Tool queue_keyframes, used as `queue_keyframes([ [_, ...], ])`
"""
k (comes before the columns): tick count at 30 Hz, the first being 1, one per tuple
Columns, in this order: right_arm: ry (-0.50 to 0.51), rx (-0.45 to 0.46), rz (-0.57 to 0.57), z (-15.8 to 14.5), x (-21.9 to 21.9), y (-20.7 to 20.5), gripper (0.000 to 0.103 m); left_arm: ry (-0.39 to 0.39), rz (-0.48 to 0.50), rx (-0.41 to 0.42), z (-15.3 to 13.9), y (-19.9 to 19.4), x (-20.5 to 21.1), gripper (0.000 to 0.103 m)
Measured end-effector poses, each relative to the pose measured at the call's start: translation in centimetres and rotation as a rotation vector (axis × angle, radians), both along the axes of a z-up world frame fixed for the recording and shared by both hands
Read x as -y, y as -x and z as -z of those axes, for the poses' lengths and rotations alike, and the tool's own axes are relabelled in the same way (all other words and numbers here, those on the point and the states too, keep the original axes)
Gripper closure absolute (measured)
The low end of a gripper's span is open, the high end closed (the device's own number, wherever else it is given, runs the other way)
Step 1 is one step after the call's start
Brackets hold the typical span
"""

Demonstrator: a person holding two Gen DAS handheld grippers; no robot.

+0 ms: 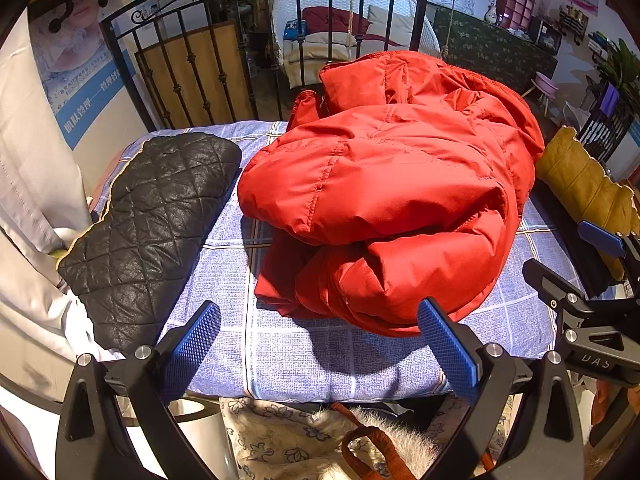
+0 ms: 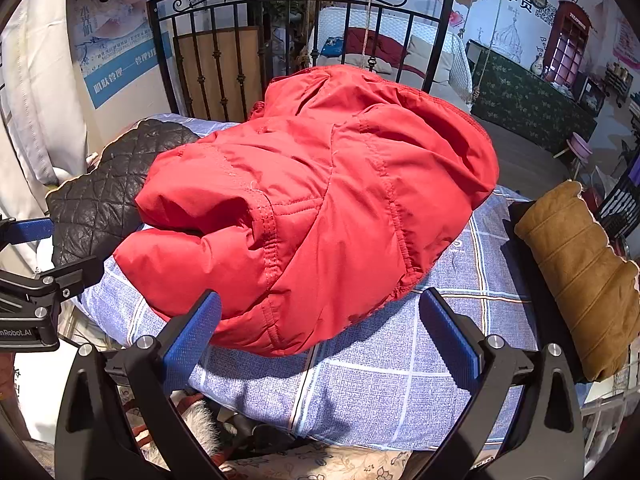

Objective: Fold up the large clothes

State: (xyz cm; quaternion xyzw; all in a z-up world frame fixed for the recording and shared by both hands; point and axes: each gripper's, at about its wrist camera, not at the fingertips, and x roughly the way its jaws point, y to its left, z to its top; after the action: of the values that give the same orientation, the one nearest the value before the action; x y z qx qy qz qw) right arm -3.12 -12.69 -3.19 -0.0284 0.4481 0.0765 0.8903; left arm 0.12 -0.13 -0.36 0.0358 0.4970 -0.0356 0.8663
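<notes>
Two views. Left wrist: left gripper (image 1: 318, 354) spread wide, empty, near crumpled puffy red padded jacket (image 1: 392, 192) heaped on blue checked bed cover (image 1: 312, 356). Right wrist: right gripper (image 2: 320, 344) likewise apart; risk of pinching one slippery layer, dragging the heap.

red puffer jacket (image 1: 392, 184) | quilted, crumpled in a bulky heap | lay mid-bed on blue checked sheet (image 1: 320, 356)

Blue checked bed (image 1: 320, 360), red jacket (image 1: 392, 184), black quilted jacket (image 1: 148, 224)
</notes>
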Motion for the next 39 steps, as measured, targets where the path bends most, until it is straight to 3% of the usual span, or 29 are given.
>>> queue_keyframes([
  [25, 0.001, -0.003, 0.000, 0.1, -0.1, 0.0, 0.005, 0.002, -0.004, -0.005, 0.4, 0.1, 0.3, 0.006],
  [32, -0.040, 0.044, 0.007, -0.4, 0.4, -0.1, 0.005, 0.039, -0.024, -0.002, 0.5, -0.4, -0.8, 0.006],
  [36, -0.065, 0.078, -0.030, -1.1, 0.2, -1.3, 0.005, 0.038, -0.061, 0.038, 0.8, -0.8, -2.8, 0.006],
  [39, -0.041, 0.086, -0.127, -1.0, -2.1, -2.7, 0.005, 0.022, -0.082, 0.041, 1.7, -0.9, -4.1, 0.006],
])
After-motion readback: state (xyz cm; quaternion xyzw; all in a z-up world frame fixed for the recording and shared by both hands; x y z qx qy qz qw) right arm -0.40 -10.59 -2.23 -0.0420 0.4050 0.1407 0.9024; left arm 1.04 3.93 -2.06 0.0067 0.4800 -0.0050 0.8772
